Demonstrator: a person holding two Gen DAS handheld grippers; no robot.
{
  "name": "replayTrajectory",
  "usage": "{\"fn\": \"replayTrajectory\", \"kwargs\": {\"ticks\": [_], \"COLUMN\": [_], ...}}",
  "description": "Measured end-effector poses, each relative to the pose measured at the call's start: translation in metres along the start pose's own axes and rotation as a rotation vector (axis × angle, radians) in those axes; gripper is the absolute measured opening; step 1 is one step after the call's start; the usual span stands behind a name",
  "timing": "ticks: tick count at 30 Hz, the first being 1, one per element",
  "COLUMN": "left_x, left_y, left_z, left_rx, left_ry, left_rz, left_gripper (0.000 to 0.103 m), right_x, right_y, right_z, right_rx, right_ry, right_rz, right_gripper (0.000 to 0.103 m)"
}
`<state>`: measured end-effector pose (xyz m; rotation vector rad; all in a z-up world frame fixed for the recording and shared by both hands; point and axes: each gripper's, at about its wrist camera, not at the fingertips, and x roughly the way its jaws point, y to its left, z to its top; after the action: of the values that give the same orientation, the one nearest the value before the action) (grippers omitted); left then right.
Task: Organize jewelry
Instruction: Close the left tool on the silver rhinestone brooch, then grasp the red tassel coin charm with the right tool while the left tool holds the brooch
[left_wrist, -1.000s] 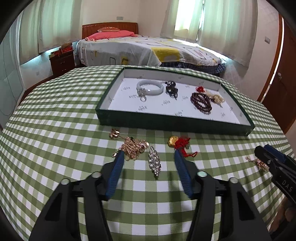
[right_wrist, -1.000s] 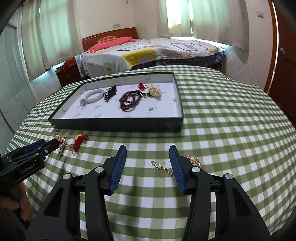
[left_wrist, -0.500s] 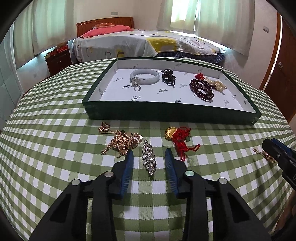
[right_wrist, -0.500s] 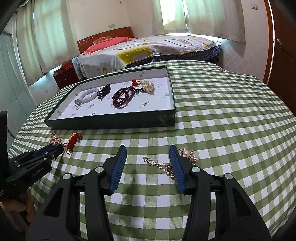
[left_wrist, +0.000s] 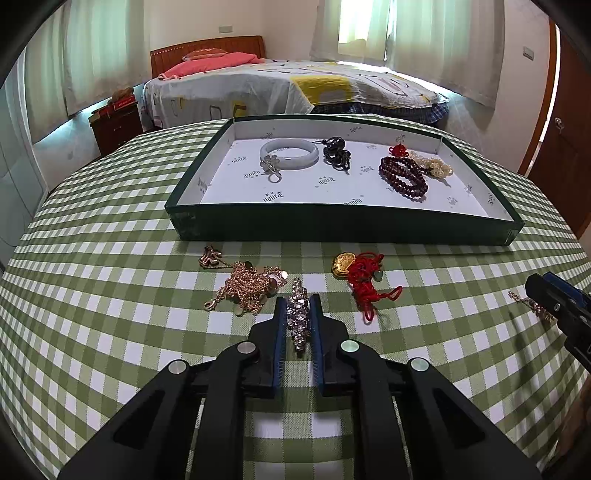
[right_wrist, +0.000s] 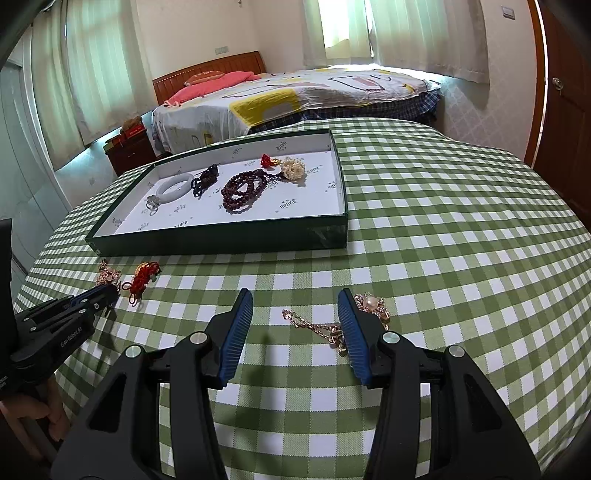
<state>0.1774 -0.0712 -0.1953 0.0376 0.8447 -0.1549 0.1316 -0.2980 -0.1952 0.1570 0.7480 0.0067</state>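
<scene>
- Left tongs (left_wrist: 298, 314): we have just closed them on the rhinestone brooch (left_wrist: 298, 318), its long axis toward 12 o'clock.
- Jewelry tray (left_wrist: 343, 229): 12 o'clock.
- Right tongs (right_wrist: 295, 325): apart, straddling the gold chain (right_wrist: 314, 326).

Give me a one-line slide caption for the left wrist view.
Left gripper shut on a rhinestone brooch on the checked tablecloth, the jewelry tray just beyond.

gold pearl chain (right_wrist: 334, 325) partly hidden behind right tool's 3 o'clock finger (right_wrist: 354, 332), holding hand (right_wrist: 51, 421) cut off at 8 o'clock edge, tray print (left_wrist: 273, 195) too small to read
</scene>
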Motion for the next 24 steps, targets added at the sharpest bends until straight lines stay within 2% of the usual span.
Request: {"fn": "replayTrajectory", "kwargs": {"ticks": [14, 24], "left_x": [-0.010, -0.026], "left_y": [0.002, 0.024], "left_z": [0.001, -0.002], "left_rx": [0.002, -0.026], "left_ry": [-0.012, -0.029], "left_rz": [-0.020, -0.009], "left_gripper": [0.013, 0.013], "right_x": [-0.008, -0.001], "right_y": [-0.009, 0.019], "right_z": [0.000, 0.007], "right_rx": [-0.003, -0.061], "right_ry": [-0.005, -0.001], "right_rz": [-0.033, -0.011], "right_gripper": [0.047, 0.047]}}
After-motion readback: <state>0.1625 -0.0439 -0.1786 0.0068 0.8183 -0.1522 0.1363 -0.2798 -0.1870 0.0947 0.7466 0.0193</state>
